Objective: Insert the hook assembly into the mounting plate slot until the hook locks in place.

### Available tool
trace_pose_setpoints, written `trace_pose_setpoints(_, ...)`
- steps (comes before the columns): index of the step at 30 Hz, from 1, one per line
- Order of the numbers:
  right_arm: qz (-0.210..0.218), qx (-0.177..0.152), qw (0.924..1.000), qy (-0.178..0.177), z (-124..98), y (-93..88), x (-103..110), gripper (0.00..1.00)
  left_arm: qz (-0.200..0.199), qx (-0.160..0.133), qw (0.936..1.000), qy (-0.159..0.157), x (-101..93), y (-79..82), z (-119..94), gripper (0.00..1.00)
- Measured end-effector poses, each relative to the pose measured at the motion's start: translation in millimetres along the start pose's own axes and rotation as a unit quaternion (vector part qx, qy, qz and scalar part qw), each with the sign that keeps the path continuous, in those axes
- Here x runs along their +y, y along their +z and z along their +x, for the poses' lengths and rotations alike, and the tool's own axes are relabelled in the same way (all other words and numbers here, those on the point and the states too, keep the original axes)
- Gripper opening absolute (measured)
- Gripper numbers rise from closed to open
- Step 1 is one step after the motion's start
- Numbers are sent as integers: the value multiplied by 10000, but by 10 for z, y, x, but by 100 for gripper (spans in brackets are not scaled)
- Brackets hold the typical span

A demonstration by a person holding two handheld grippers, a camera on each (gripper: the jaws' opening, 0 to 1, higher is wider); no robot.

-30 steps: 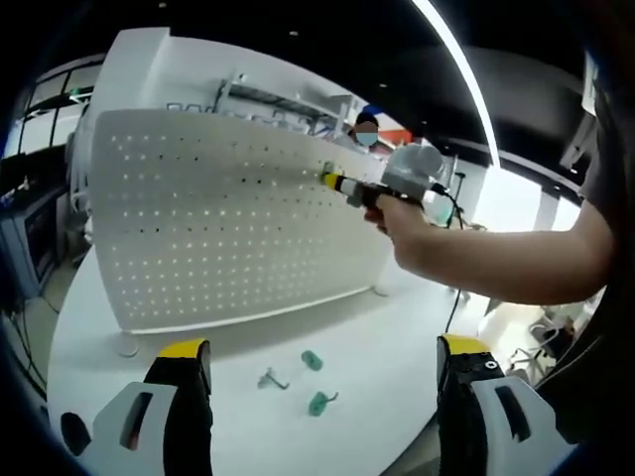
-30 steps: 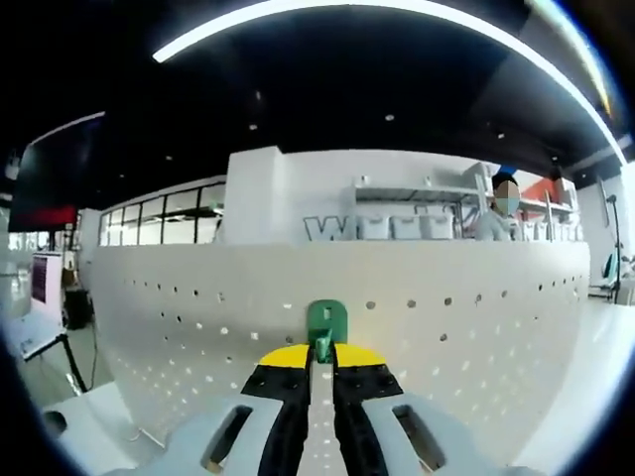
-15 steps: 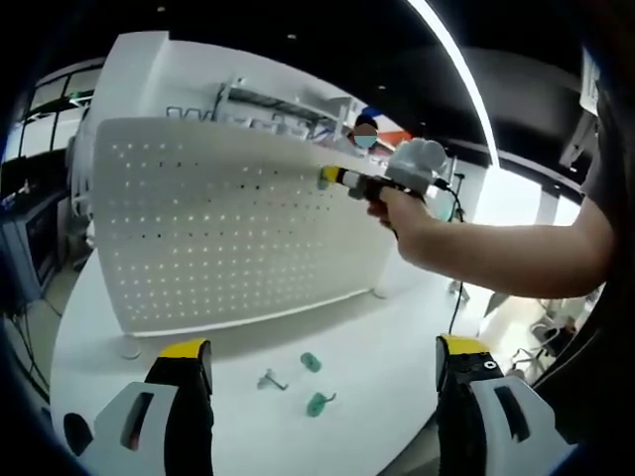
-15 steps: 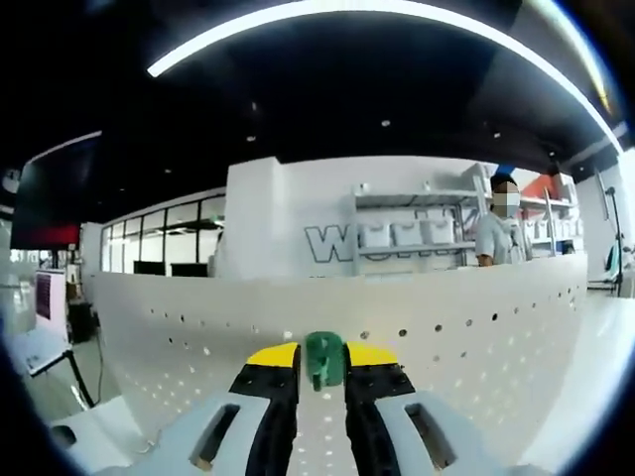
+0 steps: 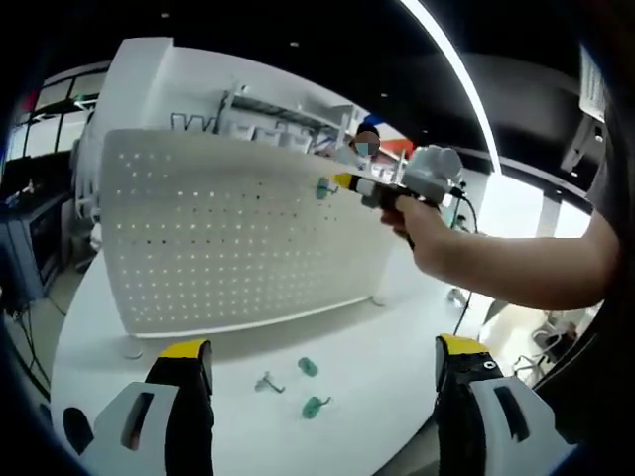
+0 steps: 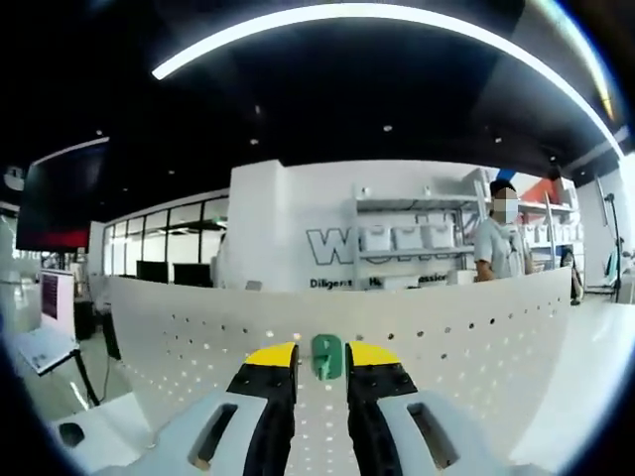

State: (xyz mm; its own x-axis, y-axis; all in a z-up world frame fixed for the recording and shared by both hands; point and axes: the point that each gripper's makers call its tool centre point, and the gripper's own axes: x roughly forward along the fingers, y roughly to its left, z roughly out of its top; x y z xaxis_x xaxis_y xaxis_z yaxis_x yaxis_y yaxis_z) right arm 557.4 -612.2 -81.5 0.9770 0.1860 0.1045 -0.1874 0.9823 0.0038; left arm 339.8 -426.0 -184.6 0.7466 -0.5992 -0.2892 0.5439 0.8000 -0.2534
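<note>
We read little here. In the right gripper view, big grey letters on the white back wall [image 6: 288,238] start with "W" [image 6: 319,245]; the rest sits behind a shelf unit [image 6: 407,233] and can't be made out. Under them a smaller dark line [image 6: 392,282] starts roughly "Diligen…"; the rest is too blurred to read. In the left gripper view the same big letters [image 5: 184,123] show above the perforated board [image 5: 228,238], unreadable. No labels or numbers we can read on anything else.
</note>
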Motion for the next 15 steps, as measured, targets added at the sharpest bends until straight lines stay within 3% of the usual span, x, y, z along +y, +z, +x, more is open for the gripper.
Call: trace_pose_setpoints(15,-163,360,9990,224,-554,-273,154,18,44,-16,10000,78,-30,-23,-137,95)
